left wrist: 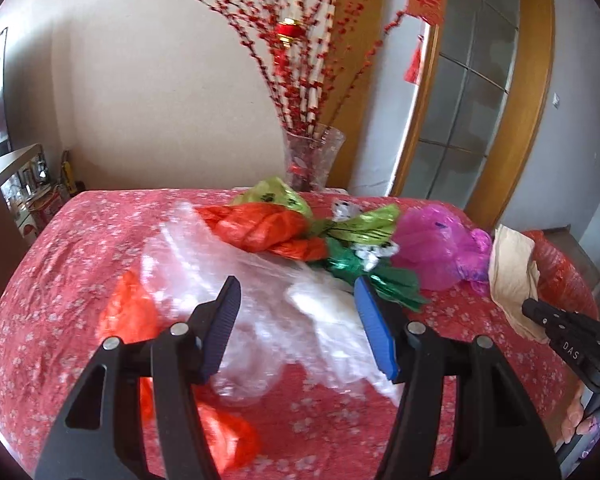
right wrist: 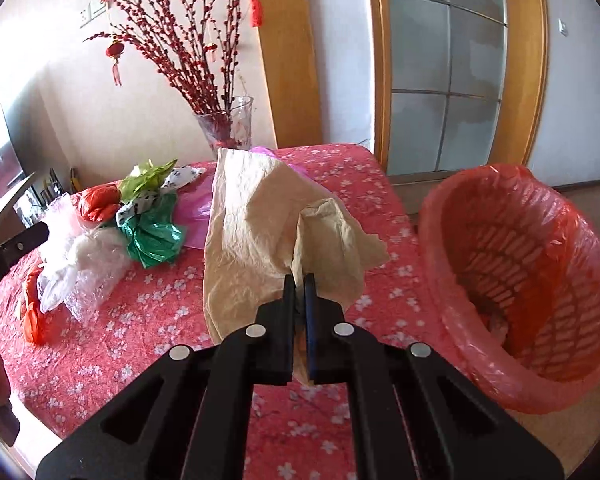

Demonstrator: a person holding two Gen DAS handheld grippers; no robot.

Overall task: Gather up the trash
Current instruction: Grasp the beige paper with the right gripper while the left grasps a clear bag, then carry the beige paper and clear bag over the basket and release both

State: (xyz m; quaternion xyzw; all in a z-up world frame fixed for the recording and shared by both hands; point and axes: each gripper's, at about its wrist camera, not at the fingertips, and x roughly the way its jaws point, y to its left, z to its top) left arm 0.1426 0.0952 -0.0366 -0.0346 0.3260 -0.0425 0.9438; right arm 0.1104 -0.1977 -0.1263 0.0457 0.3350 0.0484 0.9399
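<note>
Black tool point(left wrist: 298, 296) (blue ribbed pads point(left wrist: 376, 332)).

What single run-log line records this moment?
right tongs: shut on brown paper | left tongs: open over clear plastic | lined red basket: beside table

You are looking at a round table point(right wrist: 112, 332) wearing a red floral cloth. At its twelve o'clock edge a clear glass vase point(left wrist: 314, 156) is standing upright, holding red berry branches point(left wrist: 300, 60) with a small red lantern point(left wrist: 287, 31) hanging among them. At two o'clock a wood-framed glass door point(right wrist: 444, 80) is showing behind.
</note>
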